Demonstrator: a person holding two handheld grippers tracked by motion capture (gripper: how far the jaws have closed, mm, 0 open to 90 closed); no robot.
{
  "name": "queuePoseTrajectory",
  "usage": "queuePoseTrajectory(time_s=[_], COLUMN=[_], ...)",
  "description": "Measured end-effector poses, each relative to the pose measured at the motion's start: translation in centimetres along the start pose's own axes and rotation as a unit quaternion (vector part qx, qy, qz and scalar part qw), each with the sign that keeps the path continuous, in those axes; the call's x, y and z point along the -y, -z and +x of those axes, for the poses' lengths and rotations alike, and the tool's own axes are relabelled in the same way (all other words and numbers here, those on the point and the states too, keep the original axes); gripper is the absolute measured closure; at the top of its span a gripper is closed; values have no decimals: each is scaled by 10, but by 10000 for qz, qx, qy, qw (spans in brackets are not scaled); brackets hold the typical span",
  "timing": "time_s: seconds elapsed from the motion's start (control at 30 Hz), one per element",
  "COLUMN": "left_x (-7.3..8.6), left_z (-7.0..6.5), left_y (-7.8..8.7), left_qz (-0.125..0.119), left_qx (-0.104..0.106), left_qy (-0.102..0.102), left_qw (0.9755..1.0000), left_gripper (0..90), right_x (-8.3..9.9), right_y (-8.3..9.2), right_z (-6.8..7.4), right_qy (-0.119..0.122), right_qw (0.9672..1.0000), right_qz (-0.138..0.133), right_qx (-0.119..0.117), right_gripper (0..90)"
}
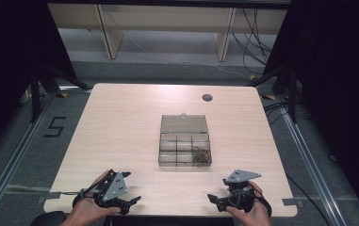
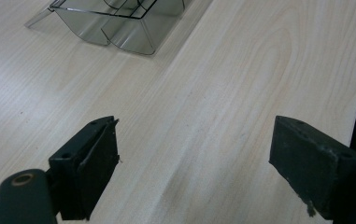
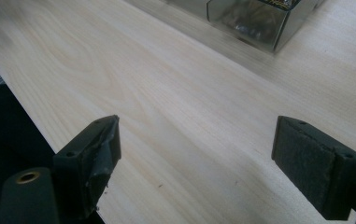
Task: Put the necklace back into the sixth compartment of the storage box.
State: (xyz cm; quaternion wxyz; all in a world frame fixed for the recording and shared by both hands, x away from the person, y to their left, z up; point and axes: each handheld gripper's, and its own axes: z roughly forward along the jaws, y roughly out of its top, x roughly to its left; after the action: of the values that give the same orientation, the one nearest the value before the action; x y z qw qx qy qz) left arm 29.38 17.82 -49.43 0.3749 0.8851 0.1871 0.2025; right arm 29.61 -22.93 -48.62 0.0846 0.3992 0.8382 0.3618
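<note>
Pale wood-grain laminate covers the table [image 1: 120,141] in the high view, its corners rounded and a dark round grommet hole [image 1: 207,97] near the far edge. A smoky clear plastic organizer box [image 1: 184,147] sits at the middle, lid [image 1: 184,124] laid open toward the far side, with a tangle of thin brownish pieces [image 1: 201,154] in its near-right compartment. The left claw [image 1: 129,188] and right claw [image 1: 217,201] rest by the near edge, each held in a hand and topped with a grey triangular plate.

From the left gripper view, the left claw [image 2: 194,163] stands wide apart over bare table, its black blocky jaws matte and frayed; the box [image 2: 119,23] lies well ahead.

From the right gripper view, the right claw [image 3: 196,161] is equally spread, and the box [image 3: 255,23] shows a glossy corner.
</note>
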Motion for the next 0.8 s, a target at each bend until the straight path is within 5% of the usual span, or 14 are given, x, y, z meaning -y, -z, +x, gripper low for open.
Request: queuePoseTrajectory(time_s=[0.43,0.53,0.57,0.8], left_x=[0,0,0,1], left_z=[0,0,0,-2], left_y=[0,-1,-1,-2], left_qz=[50,35,31,39], left_qx=[-57,-28,-38,20], left_qy=[-85,-17,-41,-51], left_qw=[9999,10000,10000,10000], left_gripper=[150,150,150,150], right_x=[5,6,7,9], right_y=[-2,-1,-2,-1], right_z=[2,4,1,6], right_qy=[24,-76,59,11], right_qw=[10000,9999,9994,9995], right_qz=[-13,134,38,274], right_qx=[16,-72,-324,-149], right_gripper=[172,173,173,173])
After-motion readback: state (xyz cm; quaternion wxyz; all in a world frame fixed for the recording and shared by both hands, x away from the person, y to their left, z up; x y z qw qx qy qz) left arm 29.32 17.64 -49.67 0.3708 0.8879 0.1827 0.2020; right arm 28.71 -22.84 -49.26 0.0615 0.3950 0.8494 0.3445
